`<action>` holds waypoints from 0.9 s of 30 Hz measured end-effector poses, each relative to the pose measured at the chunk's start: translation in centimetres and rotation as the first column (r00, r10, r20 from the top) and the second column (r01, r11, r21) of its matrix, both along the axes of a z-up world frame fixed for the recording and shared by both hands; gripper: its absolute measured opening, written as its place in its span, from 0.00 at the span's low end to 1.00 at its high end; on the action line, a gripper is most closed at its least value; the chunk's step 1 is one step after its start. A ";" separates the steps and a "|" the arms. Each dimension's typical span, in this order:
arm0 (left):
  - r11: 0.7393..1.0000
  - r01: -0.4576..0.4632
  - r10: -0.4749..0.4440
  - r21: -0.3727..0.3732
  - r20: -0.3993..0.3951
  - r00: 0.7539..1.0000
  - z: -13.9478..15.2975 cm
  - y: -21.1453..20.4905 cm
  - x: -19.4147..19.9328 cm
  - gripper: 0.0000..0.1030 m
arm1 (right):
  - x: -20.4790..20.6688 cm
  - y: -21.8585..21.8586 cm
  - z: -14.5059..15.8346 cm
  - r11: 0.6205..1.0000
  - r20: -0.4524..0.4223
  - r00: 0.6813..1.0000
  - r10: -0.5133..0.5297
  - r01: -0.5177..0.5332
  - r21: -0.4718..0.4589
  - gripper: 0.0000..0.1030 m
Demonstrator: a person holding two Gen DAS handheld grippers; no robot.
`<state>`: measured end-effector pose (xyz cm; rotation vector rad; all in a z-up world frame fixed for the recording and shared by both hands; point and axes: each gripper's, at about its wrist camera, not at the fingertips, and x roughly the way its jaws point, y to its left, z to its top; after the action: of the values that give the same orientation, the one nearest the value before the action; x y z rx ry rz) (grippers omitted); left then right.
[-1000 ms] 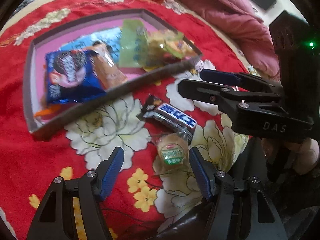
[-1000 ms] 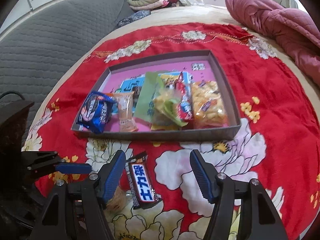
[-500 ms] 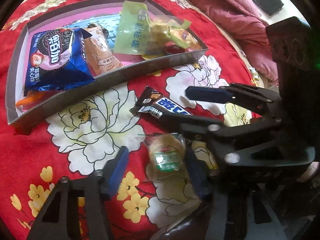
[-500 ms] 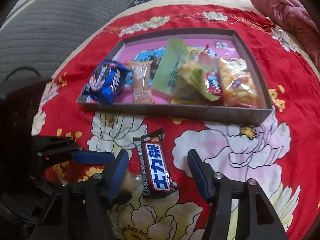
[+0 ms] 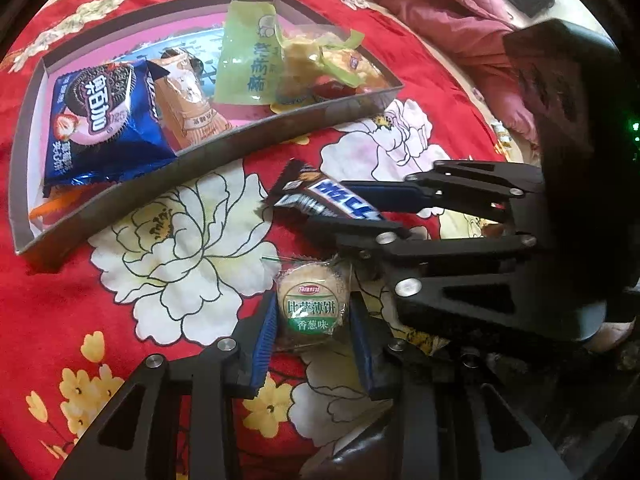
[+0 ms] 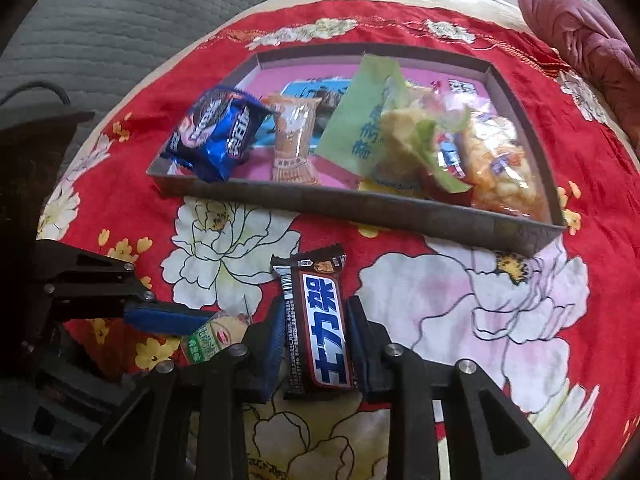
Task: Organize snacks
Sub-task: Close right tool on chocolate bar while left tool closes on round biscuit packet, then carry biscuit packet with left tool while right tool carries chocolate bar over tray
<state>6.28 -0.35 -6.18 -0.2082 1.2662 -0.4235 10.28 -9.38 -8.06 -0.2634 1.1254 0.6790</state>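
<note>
Your left gripper [image 5: 311,316] has its 2 blue-padded fingers pressed against both sides of a round biscuit pack [image 5: 311,307], clear wrap, green band reading 比萨薄饼 and 香葱味 under a small red logo; the pack sits on the red floral cloth [image 5: 100,304], whether lifted you cannot tell. Your right gripper [image 6: 318,340] is clamped on a Snickers bar [image 6: 320,324], dark brown wrapper, white panel with blue 士力架 lettering, barcode along 1 edge; the bar's torn-tooth end points toward the tray. In the left view that same bar [image 5: 320,200] shows between the right tool's fingers, just beyond the biscuit pack. The 2 grippers sit close, almost crossing. Ahead lies a shallow grey-walled tray [image 6: 360,210] with a pink floor. Inside, left to right in the right view: a blue Oreo pack [image 6: 216,132] marked 奥利奥 with a strawberry picture; an orange-and-clear biscuit sleeve [image 6: 294,140], print too small to read; a pale green bag [image 6: 360,120] with blue characters, partly creased; a clear bag of golden puffed snacks [image 6: 500,164]. A light blue packet [image 6: 308,92] lies flat beneath them. A maroon quilt [image 6: 580,28] is bunched past the cloth's far right edge.
</note>
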 end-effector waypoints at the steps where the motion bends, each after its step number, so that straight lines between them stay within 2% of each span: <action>1: 1.000 -0.003 0.003 0.000 0.013 1.000 0.3 0.1 0.0 0.34 | -0.1 -0.3 0.3 1.000 0.001 1.000 -0.003 0.003 0.010 0.28; 9: 0.998 -0.048 0.053 -0.046 0.109 0.993 3.1 1.5 -0.1 0.34 | 0.4 -2.0 4.1 0.993 0.060 0.997 -0.047 0.040 0.110 0.28; 15: 0.990 -0.123 0.133 -0.064 0.197 0.971 5.2 3.3 0.6 0.34 | 1.7 -2.6 6.5 0.978 0.117 0.986 -0.120 0.097 0.183 0.28; 21: 0.976 -0.210 0.218 -0.062 0.236 0.947 5.5 5.3 1.9 0.34 | 2.7 -2.1 7.4 0.969 0.145 0.978 -0.151 0.117 0.217 0.28; 27: 0.968 -0.245 0.249 -0.051 0.291 0.924 6.1 5.8 2.8 0.34 | 3.4 -0.9 8.0 0.963 0.167 0.972 -0.164 0.121 0.242 0.28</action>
<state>9.10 5.43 -0.10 -0.3008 0.9277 -0.2344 13.71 -10.31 -0.06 -0.0449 0.8688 0.6354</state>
